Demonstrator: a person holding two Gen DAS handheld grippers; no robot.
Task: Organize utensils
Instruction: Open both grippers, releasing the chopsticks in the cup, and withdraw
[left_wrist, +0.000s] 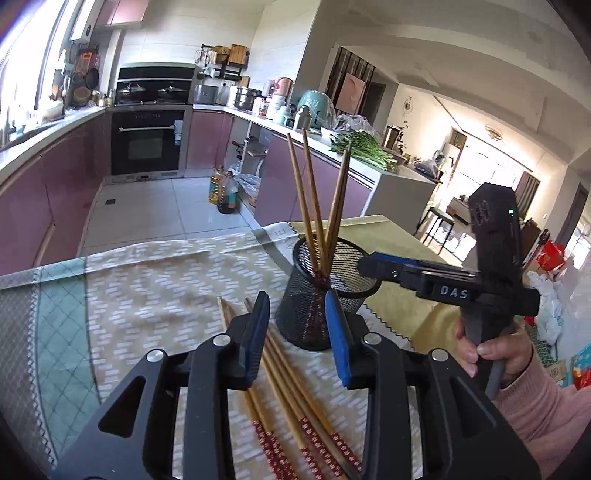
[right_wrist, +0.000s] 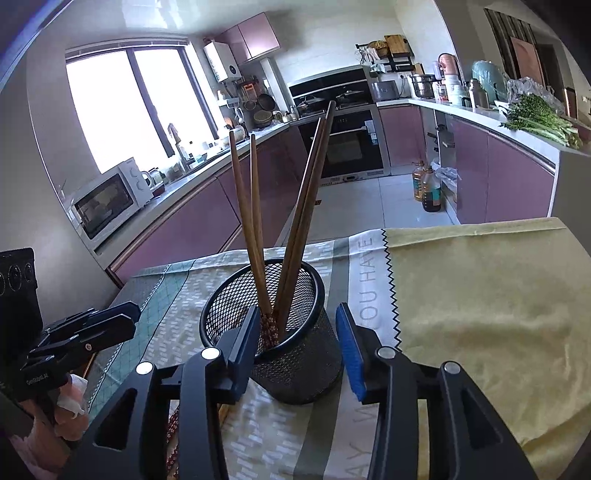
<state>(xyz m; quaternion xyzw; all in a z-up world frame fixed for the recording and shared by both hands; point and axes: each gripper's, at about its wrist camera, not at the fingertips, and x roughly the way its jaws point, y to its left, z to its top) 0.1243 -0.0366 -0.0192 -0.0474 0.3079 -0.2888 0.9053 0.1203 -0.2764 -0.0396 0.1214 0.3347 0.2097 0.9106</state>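
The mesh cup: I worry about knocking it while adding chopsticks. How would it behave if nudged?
The mesh cup is open wire, so probably light and easy to slide on the cloth. Four chopsticks stand tall and lean outward, so it may tip if bumped near the rim.

A bright kitchen with mauve cabinets (right_wrist: 513, 173) under white counters, a pale tiled floor (left_wrist: 155, 210) and white tiled walls. Daylight floods through a large window (right_wrist: 122, 110) – a white microwave (right_wrist: 110, 199) sits beneath it. A black built-in oven (left_wrist: 147, 142) stands at the far end; oil bottles (left_wrist: 223, 190) rest on the floor.
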